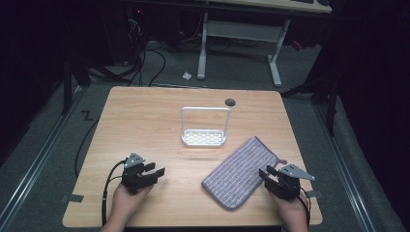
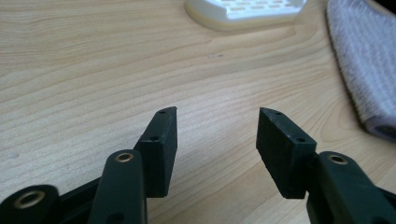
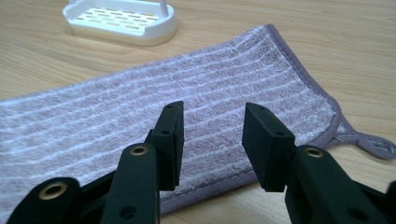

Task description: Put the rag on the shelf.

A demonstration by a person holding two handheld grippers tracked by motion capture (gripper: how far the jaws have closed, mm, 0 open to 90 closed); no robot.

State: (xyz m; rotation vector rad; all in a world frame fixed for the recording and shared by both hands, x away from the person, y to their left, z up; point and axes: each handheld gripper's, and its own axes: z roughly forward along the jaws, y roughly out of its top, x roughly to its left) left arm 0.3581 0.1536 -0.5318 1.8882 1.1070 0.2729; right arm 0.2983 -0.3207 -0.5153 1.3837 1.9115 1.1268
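Wood-grain table [image 1: 145, 116] carries two loose things. A white slotted rack [image 1: 204, 137] with a tall wire hoop handle stands near the middle, slightly toward the far side. A folded purple striped towel [image 1: 240, 171] lies flat to the right of and nearer than the rack, running diagonally from the near edge up toward the right, with a small hanging loop [image 3: 373, 143] at its far right corner. A dark round grommet [image 1: 230, 102] sits in the tabletop near the far edge.

The left gripper [image 1: 155, 173] rests low at the near left of the table, held by the person's left hand [image 1: 126, 198]. Its jaws stand apart with nothing between them; in the left gripper view [image 2: 217, 135] bare wood shows through the gap, the rack's base [image 2: 245, 11] lies farther off, and the towel's edge [image 2: 362, 60] is at the right.

The right gripper [image 1: 265, 172] sits at the near right, held by the right hand [image 1: 290, 212], just beside the towel's right edge. Its jaws are also spread and hold nothing; in the right gripper view [image 3: 212, 135] they hover over the towel [image 3: 187, 93], and I cannot tell whether the tips touch the cloth. The rack [image 3: 122, 21] shows beyond the towel.
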